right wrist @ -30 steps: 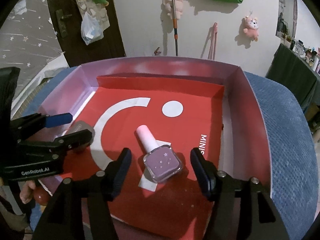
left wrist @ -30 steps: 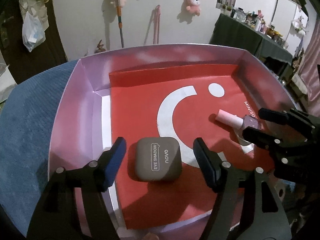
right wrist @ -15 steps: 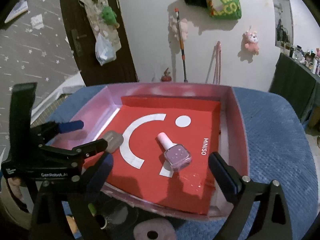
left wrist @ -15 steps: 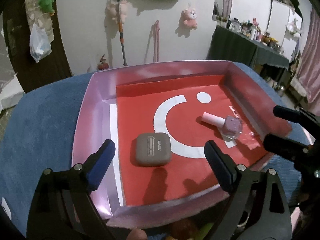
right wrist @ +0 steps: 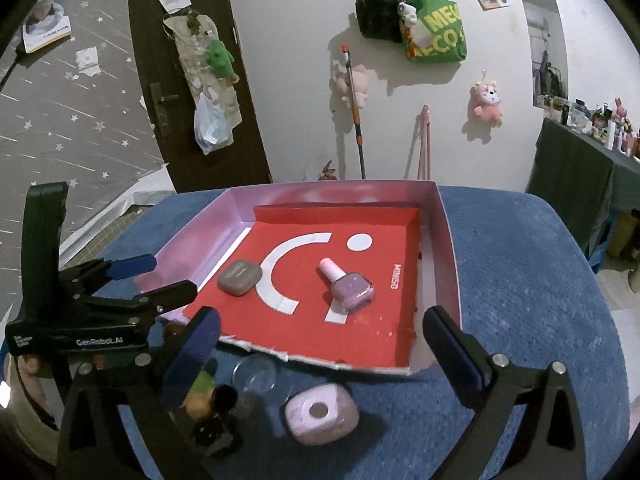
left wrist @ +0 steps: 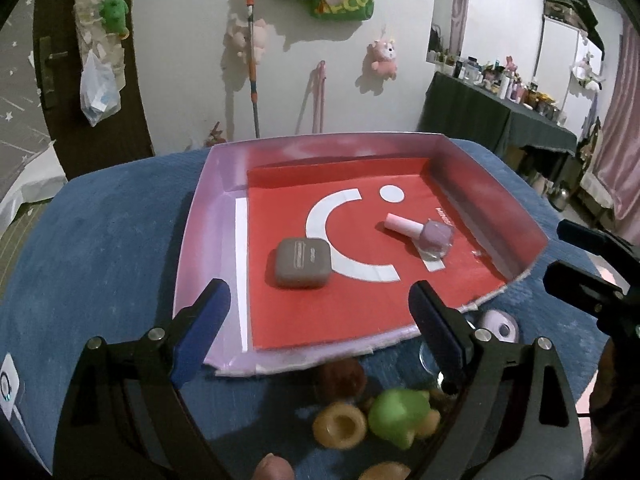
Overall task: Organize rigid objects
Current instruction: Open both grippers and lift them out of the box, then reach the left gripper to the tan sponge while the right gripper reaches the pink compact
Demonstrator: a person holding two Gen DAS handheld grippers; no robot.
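both grippers' fingers (left wrist: 434,322) (right wrist: 450,344) gape empty; the nail polish bottle (right wrist: 348,286) looks glassy, slick, breakable, so pinch its flat sides, not the cap.

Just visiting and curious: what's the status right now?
Both grippers, left and right, open, empty, jaws just opened. Eyeshadow case and nail polish lying in the tray. Nothing in the way.

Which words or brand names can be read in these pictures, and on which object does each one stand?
"GenRobot.AI": side of the left gripper.
"MINISO": red liner of the tray.
"ME", "CO": green bag on the wall, partly hidden.
Print on the eye shadow case: too blurred to read.
Small label on the left gripper: too small.
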